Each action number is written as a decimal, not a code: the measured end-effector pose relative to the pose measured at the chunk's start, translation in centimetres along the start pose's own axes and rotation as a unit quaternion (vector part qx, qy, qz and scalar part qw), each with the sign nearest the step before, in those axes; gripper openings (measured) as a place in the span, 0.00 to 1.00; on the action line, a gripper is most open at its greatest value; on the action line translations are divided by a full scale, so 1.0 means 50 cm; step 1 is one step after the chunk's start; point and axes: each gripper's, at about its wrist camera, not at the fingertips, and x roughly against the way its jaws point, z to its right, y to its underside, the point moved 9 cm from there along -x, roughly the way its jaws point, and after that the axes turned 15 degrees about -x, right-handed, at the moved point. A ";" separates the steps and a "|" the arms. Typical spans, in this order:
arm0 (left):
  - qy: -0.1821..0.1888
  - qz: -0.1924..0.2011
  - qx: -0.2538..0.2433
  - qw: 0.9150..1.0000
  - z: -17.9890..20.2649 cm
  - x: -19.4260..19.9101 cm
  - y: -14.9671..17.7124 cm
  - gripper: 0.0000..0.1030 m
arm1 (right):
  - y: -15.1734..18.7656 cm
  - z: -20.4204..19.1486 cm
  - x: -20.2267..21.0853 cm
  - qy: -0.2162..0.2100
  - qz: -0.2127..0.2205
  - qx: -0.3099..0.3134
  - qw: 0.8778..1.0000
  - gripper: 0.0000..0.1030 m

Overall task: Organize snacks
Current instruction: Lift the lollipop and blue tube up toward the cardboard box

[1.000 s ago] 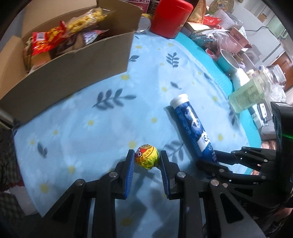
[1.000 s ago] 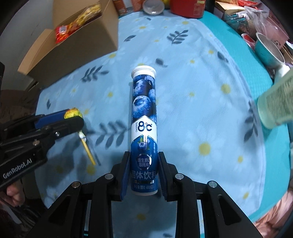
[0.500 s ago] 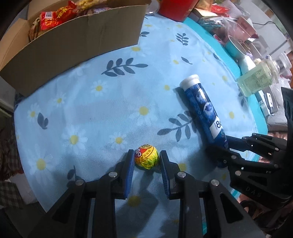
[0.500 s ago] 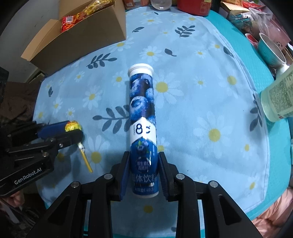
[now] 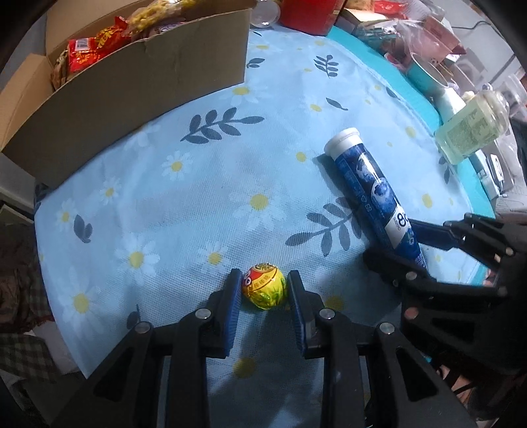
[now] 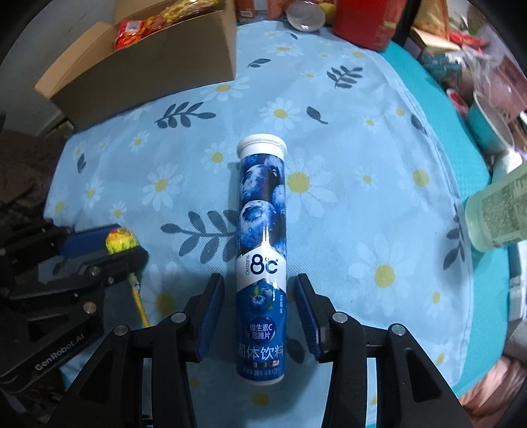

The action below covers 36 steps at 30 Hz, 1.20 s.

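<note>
A lollipop (image 5: pixel 263 286) in a yellow and red wrapper sits between the blue pads of my left gripper (image 5: pixel 264 275), which is shut on it just above the flowered cloth. In the right wrist view its yellow stick (image 6: pixel 138 296) hangs down below my left gripper (image 6: pixel 125 242). A blue tablet tube (image 6: pixel 262 230) with a white cap lies flat on the cloth. My right gripper (image 6: pixel 258 278) straddles its lower half. Its jaws are opening, with a gap on each side of the tube. The tube (image 5: pixel 372 194) also shows in the left wrist view.
An open cardboard box (image 5: pixel 131 82) with several snack packets (image 5: pixel 92 49) stands at the back left. A red canister (image 6: pixel 369 19) is at the back. A bottle of pale liquid (image 6: pixel 497 210) and a teal bowl (image 6: pixel 490 128) crowd the right edge.
The right jaws, shut on the tube before, have parted from it, and the tube lies on the cloth. The left gripper keeps its hold on the lollipop.
</note>
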 end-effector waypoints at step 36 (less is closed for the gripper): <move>-0.006 0.121 0.042 0.992 -0.024 0.294 0.072 0.26 | 0.130 -0.116 0.239 -0.091 0.038 0.028 0.995 0.27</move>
